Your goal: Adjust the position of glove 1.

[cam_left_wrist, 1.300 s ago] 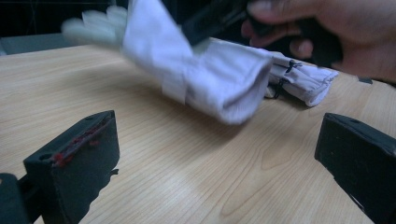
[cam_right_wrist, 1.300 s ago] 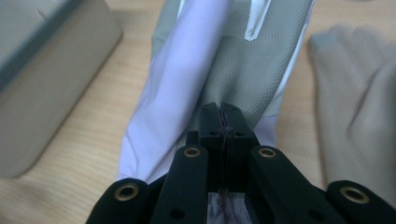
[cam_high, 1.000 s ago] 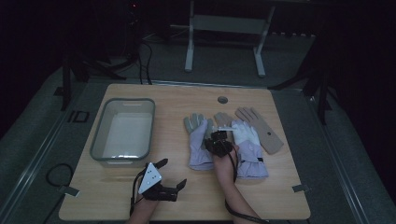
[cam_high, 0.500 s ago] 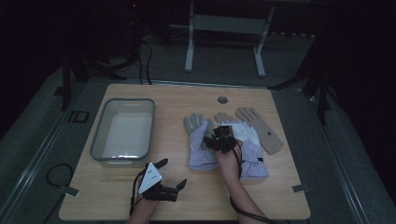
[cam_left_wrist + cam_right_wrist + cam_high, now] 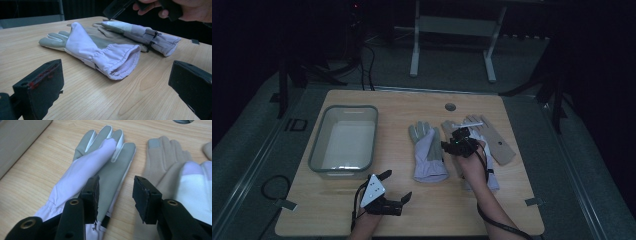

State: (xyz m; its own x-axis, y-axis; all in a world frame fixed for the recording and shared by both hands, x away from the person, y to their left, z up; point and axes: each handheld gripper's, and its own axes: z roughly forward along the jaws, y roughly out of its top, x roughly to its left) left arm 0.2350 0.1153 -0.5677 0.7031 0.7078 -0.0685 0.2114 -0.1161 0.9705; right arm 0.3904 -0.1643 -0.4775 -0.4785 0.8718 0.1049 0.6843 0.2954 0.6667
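My right gripper (image 5: 115, 192) has just been opening, nothing between its jaws, above the lavender glove (image 5: 100, 167) lying flat beside the tan glove (image 5: 163, 162). Coming down here, I risk snagging both; my left gripper (image 5: 394, 186) rests spread

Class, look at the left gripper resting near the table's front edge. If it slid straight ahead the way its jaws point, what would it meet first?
Most likely the open cuff of the lilac glove, which lies straight ahead of the left gripper on the table. Its jaws stand wide apart with bare wood between. Depth is hard to judge.
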